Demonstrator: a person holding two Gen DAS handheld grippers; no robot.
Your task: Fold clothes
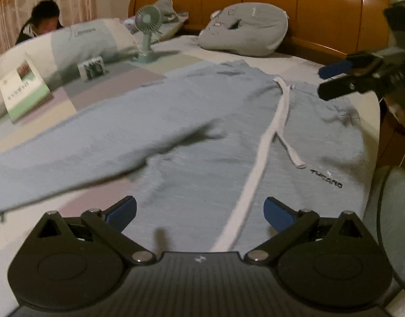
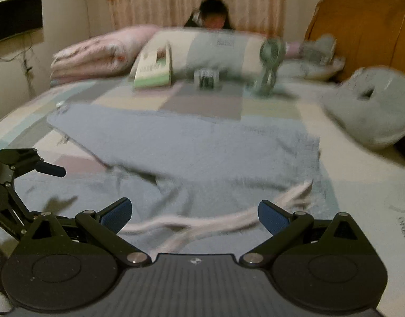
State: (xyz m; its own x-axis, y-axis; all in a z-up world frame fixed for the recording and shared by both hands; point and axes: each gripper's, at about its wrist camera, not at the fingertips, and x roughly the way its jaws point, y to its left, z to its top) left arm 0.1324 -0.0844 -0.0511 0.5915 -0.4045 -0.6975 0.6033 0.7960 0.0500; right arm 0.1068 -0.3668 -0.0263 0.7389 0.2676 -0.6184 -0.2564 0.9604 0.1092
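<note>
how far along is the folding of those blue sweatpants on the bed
Barely started. Done: the light blue sweatpants lie spread flat on the bed, legs apart, white drawstring loose on top. In hand: nothing; the left gripper and right gripper both hang open above the fabric near the waistband. Left: every fold; no part is doubled over yet.
</note>
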